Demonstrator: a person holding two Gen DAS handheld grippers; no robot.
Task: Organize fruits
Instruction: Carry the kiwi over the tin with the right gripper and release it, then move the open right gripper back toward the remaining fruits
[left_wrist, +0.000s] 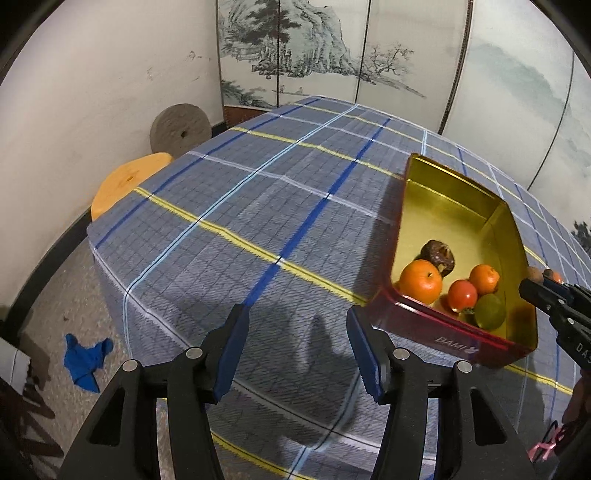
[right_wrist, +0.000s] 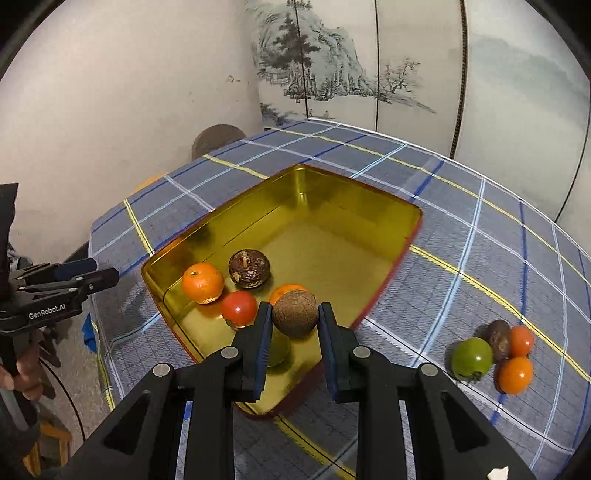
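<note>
above the gold-lined tin on the checked desk, the right gripper clamps a round, wrinkled brown fruit between its jaws — the left gripper hangs part open, jaws bare.

In the right wrist view the brown fruit covers most of an orange and the green fruit sits half behind a finger; the tin's right wall is smeared by blur. In the left wrist view the right gripper is cut by the frame edge; what it pinches is too small to identify.
</note>
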